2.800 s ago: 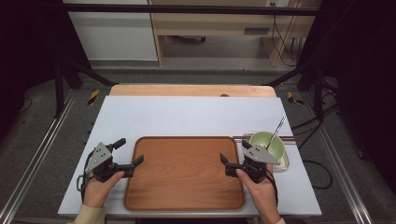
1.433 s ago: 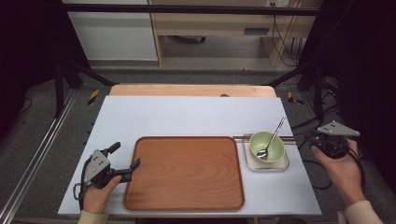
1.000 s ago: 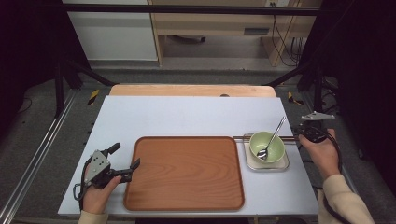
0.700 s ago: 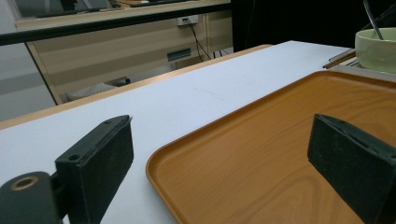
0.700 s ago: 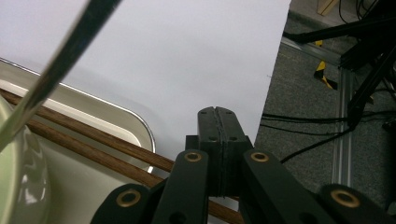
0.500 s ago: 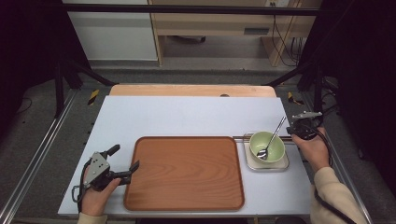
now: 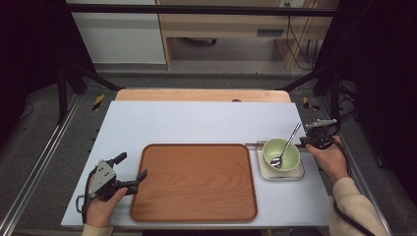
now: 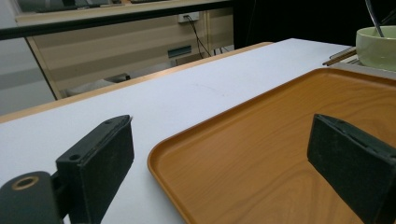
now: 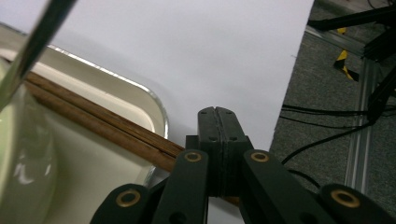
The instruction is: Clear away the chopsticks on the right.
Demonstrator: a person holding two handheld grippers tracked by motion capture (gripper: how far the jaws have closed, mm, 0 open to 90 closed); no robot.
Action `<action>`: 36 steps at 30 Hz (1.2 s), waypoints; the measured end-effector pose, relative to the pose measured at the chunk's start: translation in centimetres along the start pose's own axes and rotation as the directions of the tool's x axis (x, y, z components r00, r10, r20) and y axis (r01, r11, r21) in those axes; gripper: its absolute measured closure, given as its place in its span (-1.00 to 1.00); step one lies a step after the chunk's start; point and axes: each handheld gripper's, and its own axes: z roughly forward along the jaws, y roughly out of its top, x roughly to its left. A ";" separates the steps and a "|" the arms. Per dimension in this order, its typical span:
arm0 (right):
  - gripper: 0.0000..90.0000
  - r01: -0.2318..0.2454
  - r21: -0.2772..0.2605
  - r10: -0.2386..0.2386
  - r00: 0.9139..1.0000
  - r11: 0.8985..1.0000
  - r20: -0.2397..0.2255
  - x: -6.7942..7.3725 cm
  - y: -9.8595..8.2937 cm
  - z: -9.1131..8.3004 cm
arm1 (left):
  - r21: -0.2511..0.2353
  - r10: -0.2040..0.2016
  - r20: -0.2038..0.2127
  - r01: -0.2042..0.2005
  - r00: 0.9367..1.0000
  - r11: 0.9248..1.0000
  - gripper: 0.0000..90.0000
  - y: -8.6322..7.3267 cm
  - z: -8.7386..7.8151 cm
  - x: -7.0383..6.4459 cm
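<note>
In the high view the right tongs (image 7: 309, 141) sit at the right middle of the frame, just right of the green bowl (image 7: 281, 153), at the near end of the pair of wooden chopsticks (image 7: 255, 145) that runs leftward behind the bowl. The right gripper view shows those tongs (image 9: 217, 126) clenched, the two jaws pressed flat together with no gap, while the chopsticks (image 9: 93, 121) pass from the upper left of that frame down under the jaws; whether the jaws pinch the sticks or only lie over them cannot be told. The chopsticks rest across the rim of the small pale tray (image 7: 295, 173) that holds the bowl, and a metal spoon (image 7: 286, 145) leans in the bowl with its handle pointing to the upper right. The left tongs (image 7: 132, 171) lie at the lower left of the high view, released, jaws wide apart and grasping nothing, just beside the left edge of the large brown tray (image 7: 196, 182). In the left gripper view that brown tray (image 8: 261, 154) spreads between the two black jaws, its corner near the lower middle, on the white table (image 7: 196, 123).
</note>
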 end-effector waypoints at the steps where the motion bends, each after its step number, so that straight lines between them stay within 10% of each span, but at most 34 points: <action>1: 1.00 0.000 0.000 0.000 1.000 1.000 0.000 0.0 0.0 0.0 | 0.003 -0.005 0.004 0.005 1.000 1.000 -0.85 0.0 0.0 0.0; 25: 1.00 0.033 0.016 -0.031 0.997 0.999 -0.075 1.7 -0.6 -1.8 | 0.006 -0.005 0.010 0.005 1.000 1.000 -0.85 -0.1 0.1 0.1; 36: 1.00 0.004 0.002 -0.004 0.999 1.000 -0.043 0.4 -0.7 -1.9 | 0.006 -0.001 0.009 0.001 1.000 1.000 -0.85 -0.1 0.1 0.0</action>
